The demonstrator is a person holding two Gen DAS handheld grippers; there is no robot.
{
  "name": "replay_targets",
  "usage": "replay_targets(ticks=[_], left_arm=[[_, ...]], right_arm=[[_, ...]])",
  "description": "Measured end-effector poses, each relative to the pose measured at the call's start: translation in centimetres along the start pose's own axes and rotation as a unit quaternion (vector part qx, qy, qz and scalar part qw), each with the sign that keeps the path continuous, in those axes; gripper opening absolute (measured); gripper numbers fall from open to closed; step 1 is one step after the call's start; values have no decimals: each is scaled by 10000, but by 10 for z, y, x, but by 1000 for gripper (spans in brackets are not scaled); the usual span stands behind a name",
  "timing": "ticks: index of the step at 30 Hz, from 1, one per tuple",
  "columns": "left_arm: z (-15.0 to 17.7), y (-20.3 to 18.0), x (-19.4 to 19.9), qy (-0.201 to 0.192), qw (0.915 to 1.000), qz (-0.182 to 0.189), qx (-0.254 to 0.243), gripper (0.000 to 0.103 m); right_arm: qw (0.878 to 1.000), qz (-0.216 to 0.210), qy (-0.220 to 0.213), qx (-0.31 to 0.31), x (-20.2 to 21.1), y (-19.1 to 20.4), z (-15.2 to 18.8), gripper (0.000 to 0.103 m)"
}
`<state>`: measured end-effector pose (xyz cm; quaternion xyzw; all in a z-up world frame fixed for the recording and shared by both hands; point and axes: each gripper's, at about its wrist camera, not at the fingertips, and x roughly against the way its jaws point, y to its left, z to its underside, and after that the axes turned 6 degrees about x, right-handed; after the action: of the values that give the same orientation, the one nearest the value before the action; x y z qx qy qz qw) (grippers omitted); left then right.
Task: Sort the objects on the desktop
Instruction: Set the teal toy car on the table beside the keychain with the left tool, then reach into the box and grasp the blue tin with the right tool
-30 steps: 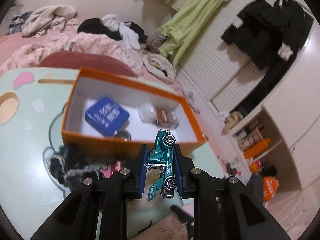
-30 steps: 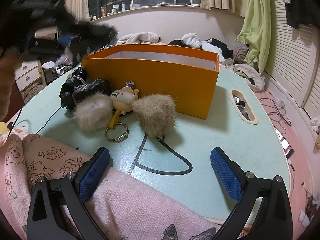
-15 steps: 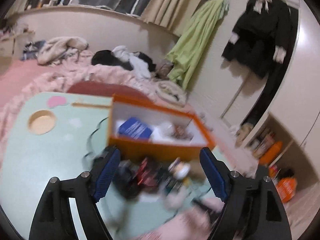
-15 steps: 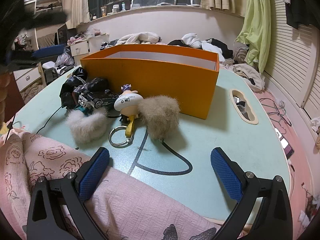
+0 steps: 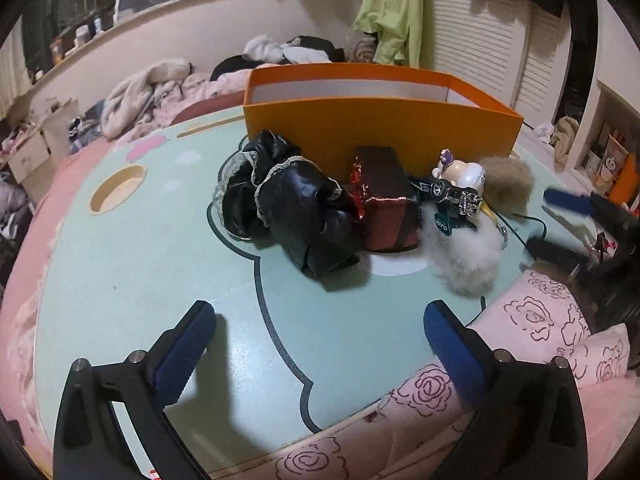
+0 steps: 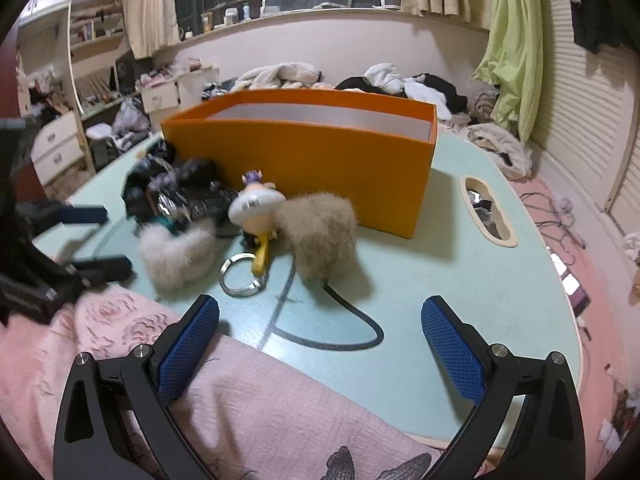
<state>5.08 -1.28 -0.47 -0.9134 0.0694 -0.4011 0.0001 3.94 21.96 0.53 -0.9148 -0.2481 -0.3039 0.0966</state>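
Left view alone showed the red box (image 5: 386,196) and black pouch (image 5: 292,208), near side of the orange box (image 5: 380,136). Teal car (image 5: 442,200) lay right of the red box, dropped from the left gripper (image 5: 316,340). Left and right gripper (image 6: 320,336) were both spread, empty.

Figurine keychain (image 6: 253,209) lies between two fur pompoms, before orange box (image 6: 316,168).

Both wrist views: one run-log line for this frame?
left gripper open, empty | right gripper open, empty | orange box on table | clutter in front: red box, toy car
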Motion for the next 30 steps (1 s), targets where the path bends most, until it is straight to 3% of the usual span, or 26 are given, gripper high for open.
replay_targets(ticks=[4,7,9,11,13,15,20,22,25,26,30], left_arm=[[1,2,2,7,10000,9,-5,103],[1,2,3,7,10000,10,-9,103],[1,2,3,5,10000,9,-7,103],[1,2,3,3,10000,8,-8,103],[2,2,4,-1,10000,10,-11,103],[0,-1,3,-4,10000,11,-11,103],[0,-2,3,-6,10000,12,-12,103],[0,-3,3,-15,10000,9,-10,103],[0,-3,3,-16,10000,12,-5,103],[0,-3,3,-22,10000,12,-7,103],[0,-3,3,-24,10000,16,-1,103]], right_arm=[[9987,-143,-487,-5,23,3,-50,101],[9963,-717,105,-468,0,-4,-103,101],[9826,-1234,751,-1164,-38,-14,-134,101],[9741,-1498,1166,-1228,-73,-9,-157,101],[9771,-1339,1545,-590,-105,9,-177,101],[9747,-917,2040,20,-136,23,-187,101],[9533,-527,2900,657,-180,43,-181,101],[9380,-591,3368,573,-193,38,-167,88],[9387,-421,3325,813,-190,43,-171,77],[9409,-414,3258,832,-188,44,-172,68],[9539,-473,2905,585,-177,37,-173,66]])
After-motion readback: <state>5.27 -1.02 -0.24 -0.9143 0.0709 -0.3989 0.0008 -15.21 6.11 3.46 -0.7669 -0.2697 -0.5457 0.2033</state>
